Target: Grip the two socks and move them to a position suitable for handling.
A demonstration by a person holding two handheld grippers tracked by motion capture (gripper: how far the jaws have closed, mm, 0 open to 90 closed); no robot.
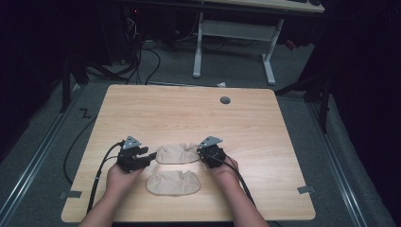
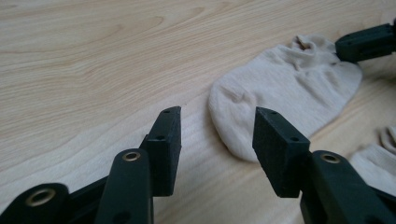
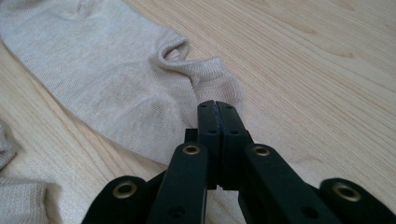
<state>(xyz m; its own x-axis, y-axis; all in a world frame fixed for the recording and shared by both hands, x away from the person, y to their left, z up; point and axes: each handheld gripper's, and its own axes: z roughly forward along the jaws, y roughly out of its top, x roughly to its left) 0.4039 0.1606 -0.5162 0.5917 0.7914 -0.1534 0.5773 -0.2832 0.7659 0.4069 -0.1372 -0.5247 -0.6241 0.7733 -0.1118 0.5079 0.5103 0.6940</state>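
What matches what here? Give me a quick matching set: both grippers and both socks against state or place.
Things:
1. left gripper
2. right gripper
3. far sock
4. near sock

States or places:
A. jaws pressed together at the sock's cuff end
B. lies closest to the table's front edge, with no gripper on it
C. jaws apart, just short of the sock's toe
D. lies between the two grippers

Pairs: 1-C, 2-A, 3-D, 4-B

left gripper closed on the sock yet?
No: in the left gripper view the left gripper has its jaws spread apart, bare table between them, short of the far sock's toe.
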